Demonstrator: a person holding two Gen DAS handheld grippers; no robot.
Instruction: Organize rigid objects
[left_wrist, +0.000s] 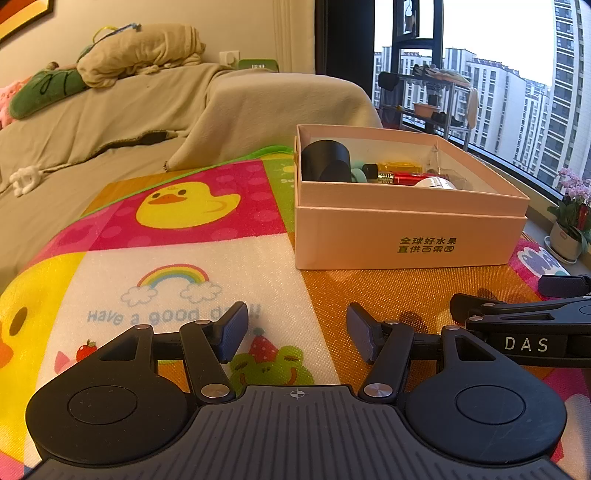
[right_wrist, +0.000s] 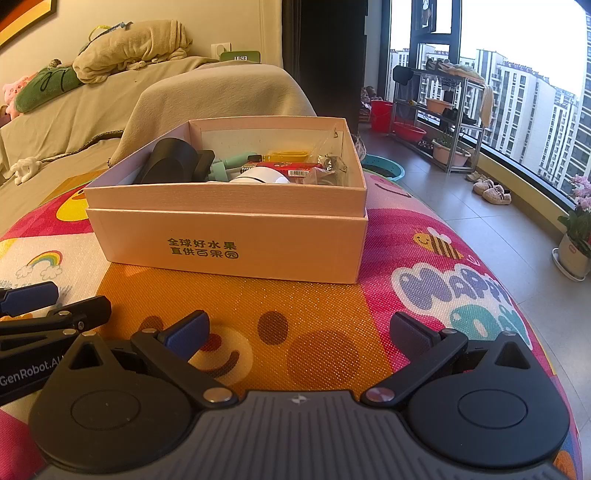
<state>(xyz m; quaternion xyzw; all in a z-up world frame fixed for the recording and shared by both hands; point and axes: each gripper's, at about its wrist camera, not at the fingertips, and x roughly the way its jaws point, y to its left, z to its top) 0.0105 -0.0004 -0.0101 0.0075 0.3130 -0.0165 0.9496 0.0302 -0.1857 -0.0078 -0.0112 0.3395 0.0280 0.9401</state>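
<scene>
**Both grippers facing a filled box across a bare stretch of mat**

The pale pink cardboard box with green printed characters (right_wrist: 229, 236) is standing on the brightly coloured cartoon play mat (right_wrist: 317, 295), its open top holding the rigid objects: a matte black cylinder (right_wrist: 170, 162) leaning in the left end, a mint-green plastic piece (right_wrist: 225, 168), a rounded white plastic object (right_wrist: 258, 176), a red packet with a barcode label (right_wrist: 291, 169), a yellow translucent item (right_wrist: 290, 155) towards the far wall, and a crumpled clear wrapper (right_wrist: 330, 168) in the right end. Nothing is lying loose on the mat between the box and either tool.

The right gripper (right_wrist: 299, 334) is resting low over the orange panel with its fingers spread wide and nothing between them; the box is lying straight ahead and slightly to its left, its long side turned square to the fingers. The left gripper (left_wrist: 297, 332) is likewise released and empty, and from it the box (left_wrist: 406, 236) is lying ahead and to the right. The two tools are sitting just beside each other, each showing at the edge of the other's view.

Judged from this layout, the right gripper is the more directly lined up with the box, so any reach into it, or any push on its near wall, is falling more naturally to that hand; the contents appear to be already gathered.
</scene>
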